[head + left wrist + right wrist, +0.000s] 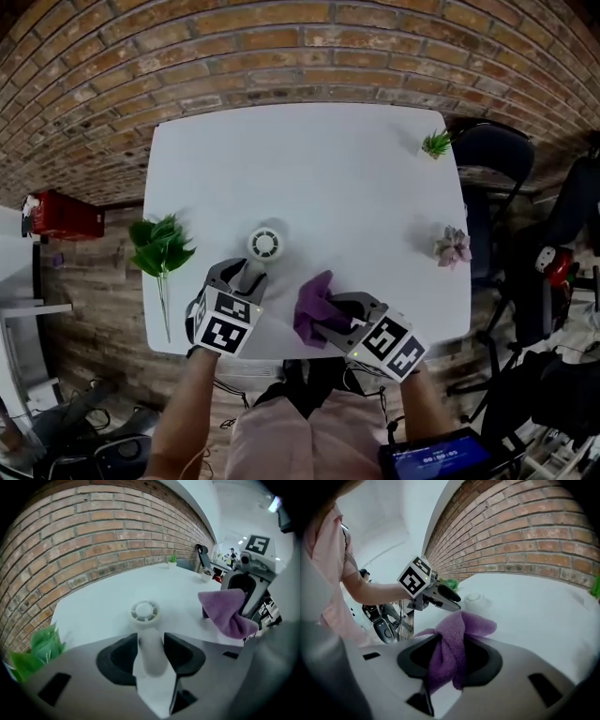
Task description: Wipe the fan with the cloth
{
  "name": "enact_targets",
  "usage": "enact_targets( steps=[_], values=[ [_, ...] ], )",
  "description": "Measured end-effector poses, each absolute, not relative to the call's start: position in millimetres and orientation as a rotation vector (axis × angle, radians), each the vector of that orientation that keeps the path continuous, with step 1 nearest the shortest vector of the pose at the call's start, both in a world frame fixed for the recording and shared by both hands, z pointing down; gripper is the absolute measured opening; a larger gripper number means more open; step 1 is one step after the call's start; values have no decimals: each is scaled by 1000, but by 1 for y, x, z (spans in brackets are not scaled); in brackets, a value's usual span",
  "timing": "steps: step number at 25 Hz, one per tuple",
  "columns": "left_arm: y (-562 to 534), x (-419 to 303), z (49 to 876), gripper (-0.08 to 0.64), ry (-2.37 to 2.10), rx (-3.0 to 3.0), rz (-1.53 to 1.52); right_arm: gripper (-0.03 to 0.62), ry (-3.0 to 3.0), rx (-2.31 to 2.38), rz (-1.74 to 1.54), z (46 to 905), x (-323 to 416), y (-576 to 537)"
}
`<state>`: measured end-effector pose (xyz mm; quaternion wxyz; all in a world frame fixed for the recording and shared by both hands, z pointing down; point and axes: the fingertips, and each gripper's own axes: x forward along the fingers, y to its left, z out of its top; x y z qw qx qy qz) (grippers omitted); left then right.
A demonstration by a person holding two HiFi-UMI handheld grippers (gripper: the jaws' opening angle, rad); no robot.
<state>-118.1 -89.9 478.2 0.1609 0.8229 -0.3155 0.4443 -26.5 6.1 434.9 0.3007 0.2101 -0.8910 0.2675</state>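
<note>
A white rectangular table [309, 169] stands before a red brick wall [234, 47]. At its near edge, the right gripper [339, 317] is clamped on a bunched purple terry cloth [312, 302]. Just beside it, the left gripper [246, 278] has its jaws closed on the handle of a small white round-headed fan [265, 244], which is on the tabletop. A green leafy sprig [159, 246] lies at the left edge.

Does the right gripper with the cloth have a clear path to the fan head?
Likely yes: only bare table between the right gripper's cloth and the fan; left gripper grips its handle.
</note>
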Motion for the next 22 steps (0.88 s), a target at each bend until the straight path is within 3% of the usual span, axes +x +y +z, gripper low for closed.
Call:
enact_targets(
  steps=[11,22],
  values=[
    [-93,-101,481,166,-591,2477,1502,141,-2371,222,1073,467,-69,-5],
    [-90,-98,481,164,-433,2559,1634,130,-2194,321,1370,483,-91,-49]
  ],
)
